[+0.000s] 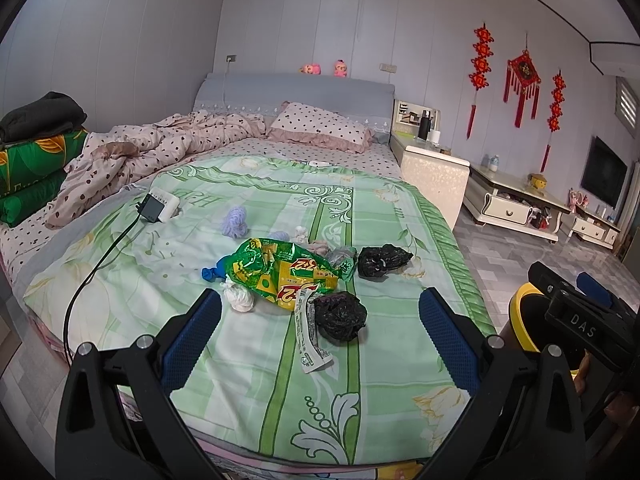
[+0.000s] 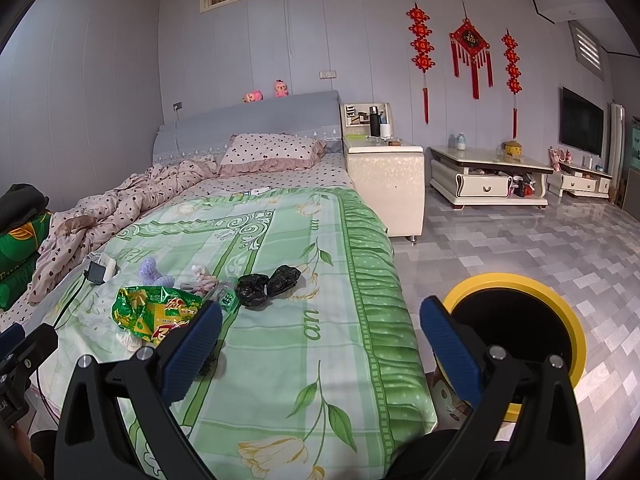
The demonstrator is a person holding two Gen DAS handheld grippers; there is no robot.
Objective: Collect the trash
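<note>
Trash lies on the green bedspread (image 1: 248, 368): a crumpled green and yellow snack bag (image 1: 276, 268) (image 2: 154, 310), a white wrapper strip (image 1: 308, 336), a crumpled black bag (image 1: 340, 318), a second black bag (image 1: 380, 260) (image 2: 266, 284), a white wad (image 1: 240, 298) and a blue balloon scrap (image 1: 210, 273). My left gripper (image 1: 320, 332) is open, hovering just short of the near black bag and wrapper. My right gripper (image 2: 320, 340) is open above the bed's right edge. A yellow-rimmed black bin (image 2: 516, 320) (image 1: 528, 320) stands on the floor beside the bed.
A charger with a black cable (image 1: 154, 208) and lilac yarn (image 1: 236, 220) lie on the bedspread. A rumpled polka-dot quilt (image 1: 160, 140) and pillow (image 1: 320, 126) sit at the head. A cream nightstand (image 2: 384, 184) and low cabinet (image 2: 488, 180) stand on the tiled floor (image 2: 520, 248).
</note>
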